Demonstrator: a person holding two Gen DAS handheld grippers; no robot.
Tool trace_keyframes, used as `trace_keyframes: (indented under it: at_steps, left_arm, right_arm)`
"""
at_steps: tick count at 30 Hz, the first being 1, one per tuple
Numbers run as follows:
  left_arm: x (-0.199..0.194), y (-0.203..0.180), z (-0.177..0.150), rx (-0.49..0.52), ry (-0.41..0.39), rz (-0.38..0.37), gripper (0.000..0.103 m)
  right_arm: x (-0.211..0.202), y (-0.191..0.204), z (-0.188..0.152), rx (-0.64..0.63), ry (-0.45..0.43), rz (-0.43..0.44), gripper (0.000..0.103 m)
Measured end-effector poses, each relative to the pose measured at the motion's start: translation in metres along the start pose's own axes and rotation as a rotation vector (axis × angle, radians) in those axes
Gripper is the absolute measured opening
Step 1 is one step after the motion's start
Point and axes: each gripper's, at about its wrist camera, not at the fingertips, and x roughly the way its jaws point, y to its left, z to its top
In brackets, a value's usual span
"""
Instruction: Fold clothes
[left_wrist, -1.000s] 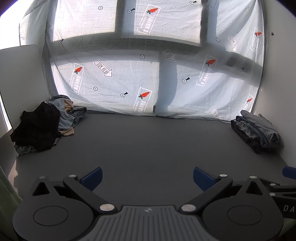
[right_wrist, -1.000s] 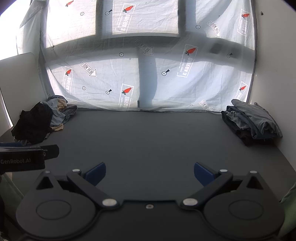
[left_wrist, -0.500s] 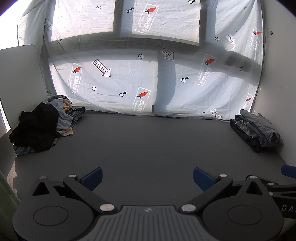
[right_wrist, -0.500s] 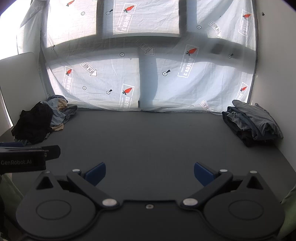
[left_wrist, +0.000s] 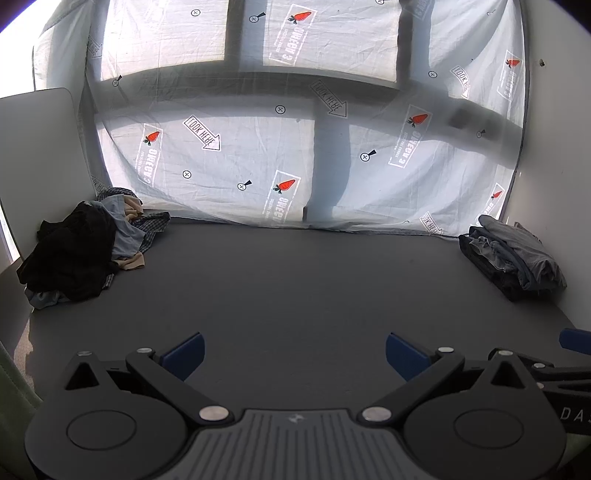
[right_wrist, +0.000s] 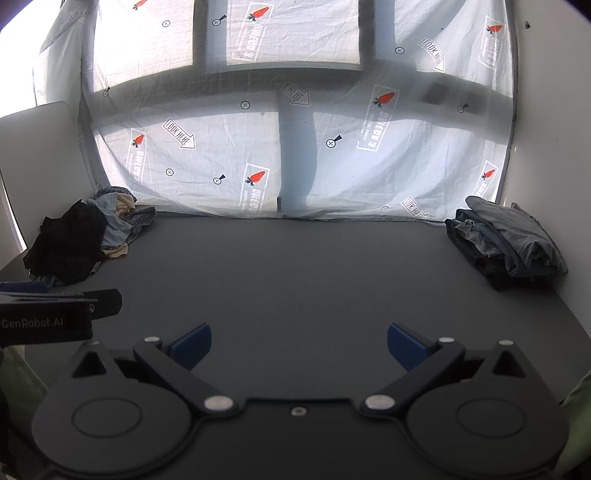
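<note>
Two heaps of clothes on my dark table, both grippers spread and holding nothing.

The rumpled pile (left_wrist: 81, 251) of black, blue and checked garments lies at the far left corner; the folded stack (left_wrist: 513, 254) of grey pieces sits at the far right, against the wall. Between them the dark table (left_wrist: 295, 288) runs back to a white printed sheet (left_wrist: 258, 155). My left gripper (left_wrist: 293, 350) and right gripper (right_wrist: 299, 343) hover at the near edge, blue fingertips wide apart.
</note>
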Motion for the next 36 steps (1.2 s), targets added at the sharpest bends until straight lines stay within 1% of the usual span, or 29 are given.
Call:
trace_keyframes:
  at_steps: [23,28,30,33,36]
  left_arm:
    - [0.012,0.004,0.002,0.002,0.011,-0.006,0.103]
    - [0.018,0.004,0.001,0.006,0.029,-0.025,0.103]
    - [0.022,0.002,0.000,0.009,0.033,-0.058,0.103]
    - [0.038,-0.004,0.003,-0.036,0.059,-0.136,0.103]
    - [0.067,-0.001,0.012,-0.191,0.129,-0.236,0.103]
  right_arm:
    - [0.006,0.000,0.001,-0.005,0.007,-0.006,0.103]
    - [0.009,-0.004,0.000,0.032,0.017,-0.008,0.103]
    - [0.012,-0.011,-0.003,0.076,0.015,0.002,0.103]
    - [0.020,-0.030,-0.005,0.185,0.024,0.030,0.103]
    - [0.034,-0.055,-0.003,0.268,0.012,0.074,0.103]
